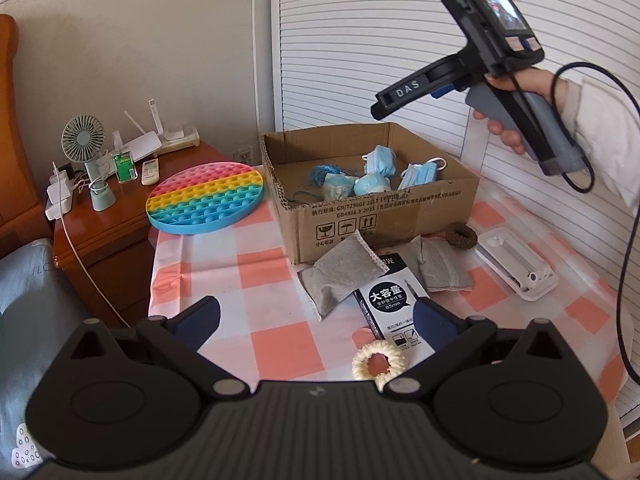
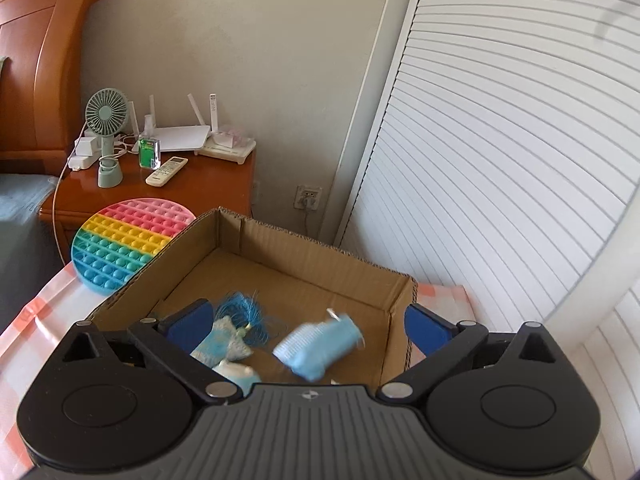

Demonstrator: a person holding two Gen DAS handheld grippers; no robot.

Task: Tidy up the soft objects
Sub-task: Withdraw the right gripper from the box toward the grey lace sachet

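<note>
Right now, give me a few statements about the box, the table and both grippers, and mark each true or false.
1. The right gripper is open above the cardboard box. True.
2. The box is empty. False: blue face masks and other soft items lie inside.
3. The rainbow pop-it mat lies inside the box. False: it lies outside, beside it.
4. A cream hair tie lies on the checked tablecloth near the open left gripper. True.

Soft, even daylight, strong fisheye bend at the edges.
Glossy orange-brown wooden nightstand [image 2: 168, 196] shows glare; the folded pale-blue face mask [image 2: 320, 344] is motion-blurred (corners go dark).
</note>
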